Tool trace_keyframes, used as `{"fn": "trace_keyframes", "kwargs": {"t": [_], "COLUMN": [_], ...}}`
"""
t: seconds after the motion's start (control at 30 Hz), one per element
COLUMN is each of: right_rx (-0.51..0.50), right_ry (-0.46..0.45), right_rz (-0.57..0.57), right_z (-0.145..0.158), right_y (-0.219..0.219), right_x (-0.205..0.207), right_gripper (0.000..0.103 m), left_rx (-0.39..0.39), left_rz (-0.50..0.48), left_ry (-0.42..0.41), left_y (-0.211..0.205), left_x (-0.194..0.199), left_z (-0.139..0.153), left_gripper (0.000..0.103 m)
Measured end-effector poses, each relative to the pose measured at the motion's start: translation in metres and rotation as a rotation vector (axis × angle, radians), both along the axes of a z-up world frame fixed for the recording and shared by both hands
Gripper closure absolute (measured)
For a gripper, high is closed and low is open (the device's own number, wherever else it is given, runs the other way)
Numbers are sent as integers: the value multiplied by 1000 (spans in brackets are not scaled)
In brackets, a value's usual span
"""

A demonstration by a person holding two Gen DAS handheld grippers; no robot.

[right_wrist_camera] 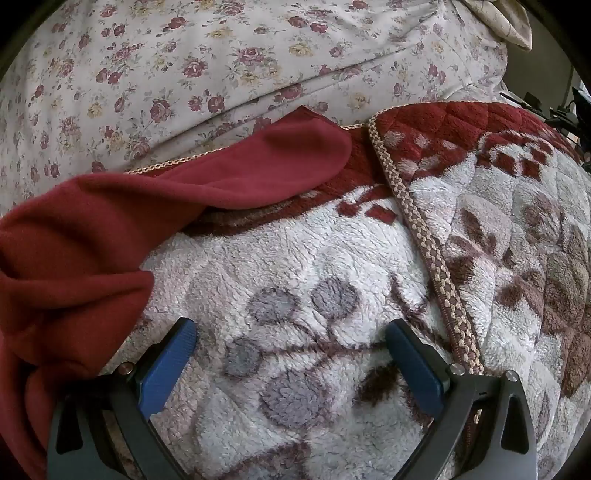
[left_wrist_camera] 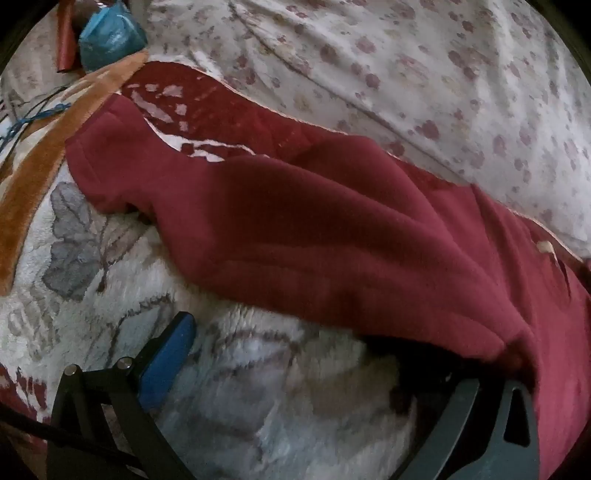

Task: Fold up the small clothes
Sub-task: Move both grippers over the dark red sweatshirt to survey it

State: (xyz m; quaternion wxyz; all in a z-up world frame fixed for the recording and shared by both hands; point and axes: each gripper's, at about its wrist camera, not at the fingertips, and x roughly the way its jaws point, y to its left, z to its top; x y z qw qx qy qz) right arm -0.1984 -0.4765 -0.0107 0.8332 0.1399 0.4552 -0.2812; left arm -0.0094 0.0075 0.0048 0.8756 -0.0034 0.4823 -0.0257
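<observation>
A dark red fleece garment (left_wrist_camera: 332, 229) lies rumpled across a fluffy white blanket with grey and brown flowers (left_wrist_camera: 110, 295). In the left wrist view my left gripper (left_wrist_camera: 295, 354) is open; its left blue pad (left_wrist_camera: 170, 354) rests over the blanket, and the right finger is hidden under the garment's lower edge. In the right wrist view the same garment (right_wrist_camera: 92, 240) lies at the left, one sleeve reaching up toward the middle. My right gripper (right_wrist_camera: 291, 354) is open and empty over the blanket (right_wrist_camera: 295, 266), just right of the garment.
A rose-print sheet (right_wrist_camera: 184, 66) covers the back. A quilted red and white blanket with a braided edge (right_wrist_camera: 424, 229) overlaps at the right. A blue bag (left_wrist_camera: 110, 33) and an orange-brown blanket border (left_wrist_camera: 40, 166) lie at the far left in the left wrist view.
</observation>
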Motion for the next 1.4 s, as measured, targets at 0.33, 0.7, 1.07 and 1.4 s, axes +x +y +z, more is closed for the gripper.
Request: {"fn": "trace_keyframes", "kwargs": {"t": [0.33, 0.7, 1.07, 1.4], "right_rx": [20, 60, 110, 68], "right_ry": [15, -104, -123, -152], "right_rz": [7, 81, 285, 381], "right_z": [0, 71, 125, 117], "right_y": [-2, 41, 121, 197], "right_x": [0, -82, -96, -41], "right_gripper": [0, 0, 0, 0], "left_rx": [-21, -78, -67, -112], "left_rz": [-2, -145, -185, -196], "left_ry": [-88, -147, -161, -155], "left_y": [6, -26, -59, -70], "left_x": [-51, -87, -112, -92], "left_z": [52, 98, 117, 99], "left_gripper": [0, 0, 0, 0]}}
